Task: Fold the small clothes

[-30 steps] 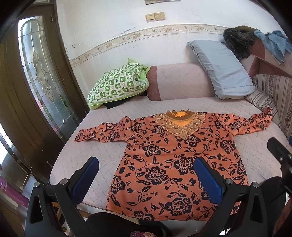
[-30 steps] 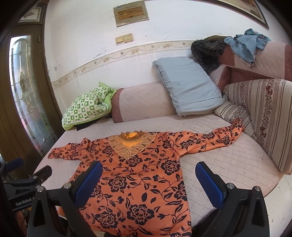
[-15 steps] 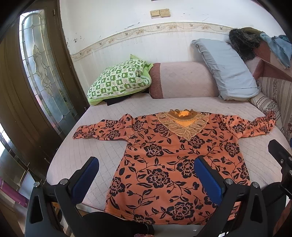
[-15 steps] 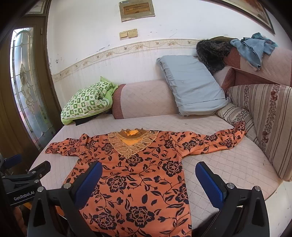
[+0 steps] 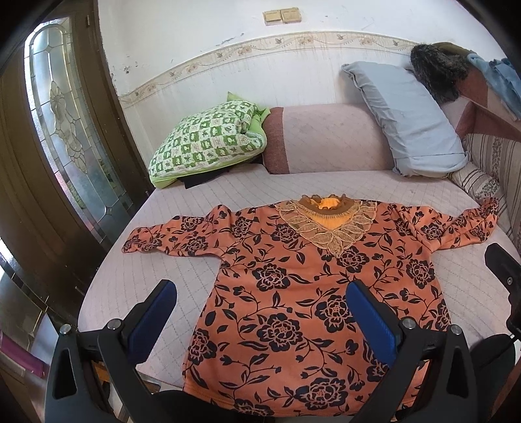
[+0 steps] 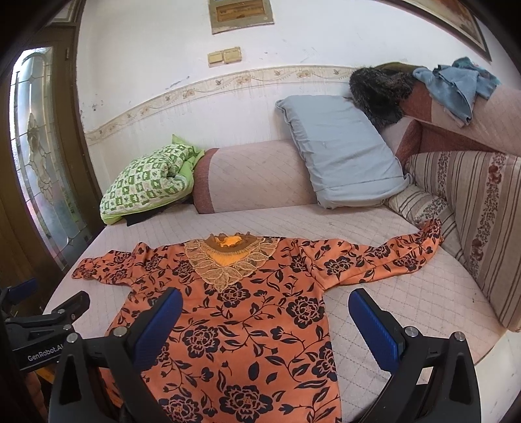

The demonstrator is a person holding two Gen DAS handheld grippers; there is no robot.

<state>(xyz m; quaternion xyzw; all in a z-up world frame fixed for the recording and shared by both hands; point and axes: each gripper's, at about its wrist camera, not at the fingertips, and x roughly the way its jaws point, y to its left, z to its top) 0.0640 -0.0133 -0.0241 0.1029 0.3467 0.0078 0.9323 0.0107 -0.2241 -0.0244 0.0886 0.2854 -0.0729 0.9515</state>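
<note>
Left wrist view: the orange floral blouse (image 5: 312,293) lies spread flat mid-frame on the bed (image 5: 182,214), sleeves out, ready for folding. Left tongs (image 5: 260,312) and right tongs (image 6: 263,319) hover released, empty.

White lettering "GenRobot.AI", last letters partly cut off, on the black body of the left gripper (image 6: 45,312) at lower left of the right wrist view, framed plaque (image 6: 241,13) on the wall at top, its writing too blurred to read
</note>
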